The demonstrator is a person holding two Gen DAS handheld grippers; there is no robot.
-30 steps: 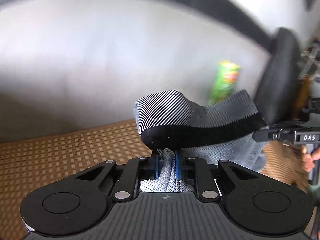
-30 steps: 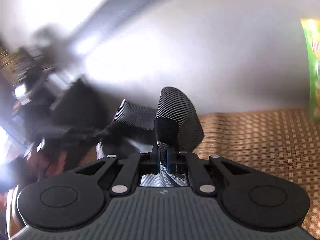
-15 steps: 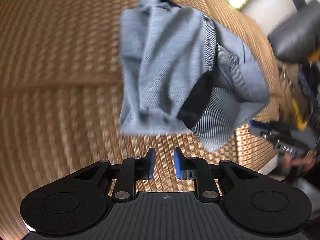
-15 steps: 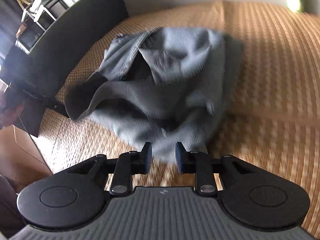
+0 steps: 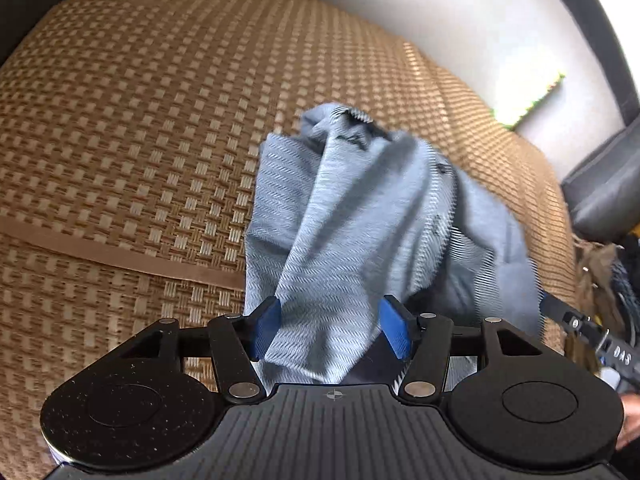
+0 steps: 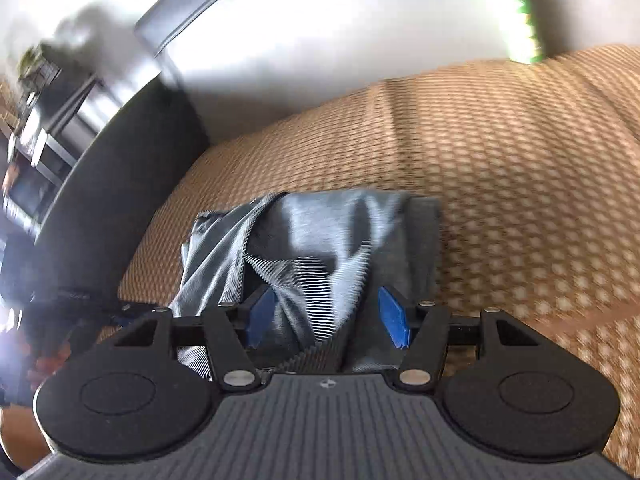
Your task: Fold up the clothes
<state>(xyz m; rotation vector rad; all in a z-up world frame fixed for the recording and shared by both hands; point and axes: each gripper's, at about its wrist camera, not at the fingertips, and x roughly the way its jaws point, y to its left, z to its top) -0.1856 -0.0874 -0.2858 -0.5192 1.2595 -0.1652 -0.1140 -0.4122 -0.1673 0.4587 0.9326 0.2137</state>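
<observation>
A grey-blue striped garment (image 5: 360, 216) lies crumpled on the woven tan mat (image 5: 140, 128). My left gripper (image 5: 333, 328) hangs over the garment's near end; its jaws are opening and stand wide, with cloth lying between the blue pads (image 5: 266, 328) but not pinched. In the right wrist view the same garment (image 6: 320, 240) is bunched with a dark band showing. My right gripper (image 6: 326, 318) is above its near edge, jaws opening and wide apart, cloth between them unclamped.
A pale wall (image 5: 460, 32) rises behind the mat, with a green packet (image 5: 532, 100) leaning against it. A dark cushioned chair (image 6: 100, 184) stands beside the mat. The other gripper's black tip (image 5: 588, 340) shows at the right edge of the left wrist view.
A second ago both grippers were shut on the lifted garment. They let go, the garment dropped onto the mat, and both sets of jaws have kept widening as the grippers sank toward it.
</observation>
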